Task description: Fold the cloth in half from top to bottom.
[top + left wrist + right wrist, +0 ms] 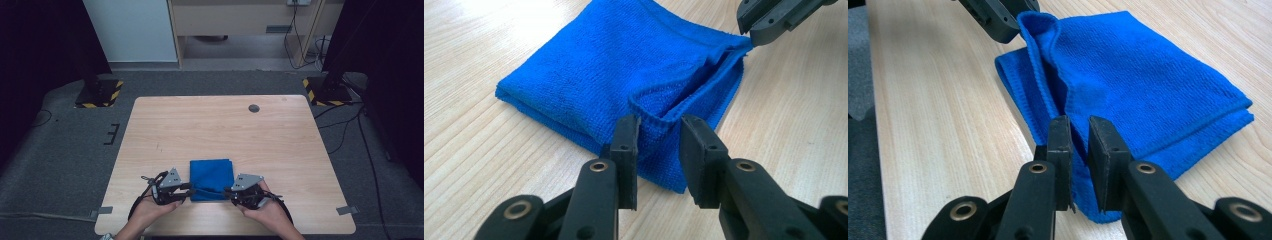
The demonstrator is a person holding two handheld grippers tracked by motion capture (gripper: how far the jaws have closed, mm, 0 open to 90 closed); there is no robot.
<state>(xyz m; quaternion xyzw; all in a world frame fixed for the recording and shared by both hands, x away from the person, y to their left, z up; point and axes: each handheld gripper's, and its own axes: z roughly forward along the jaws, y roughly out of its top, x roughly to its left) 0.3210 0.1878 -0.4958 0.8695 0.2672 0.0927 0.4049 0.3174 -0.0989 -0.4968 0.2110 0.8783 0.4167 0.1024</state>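
A folded blue cloth point(212, 175) lies on the wooden table point(225, 125) near its front edge. My left gripper point(191, 190) is at the cloth's near left corner and my right gripper point(226, 192) at its near right corner, each held in a hand. In the left gripper view the jaws point(659, 125) stand apart around the raised hem of the cloth point(624, 65), with a gap beside it. In the right gripper view the jaws point(1079, 125) stand narrow, and the top layer's edge of the cloth point(1148, 75) fills the space between them.
A small dark round cap point(254, 108) sits in the tabletop at the far right. Grey carpet surrounds the table. Two black stands with yellow-black striped bases point(99, 92) point(327, 90) and loose cables point(345, 130) lie beyond it. The other gripper point(769, 20) point(998, 15) shows at each gripper view's top.
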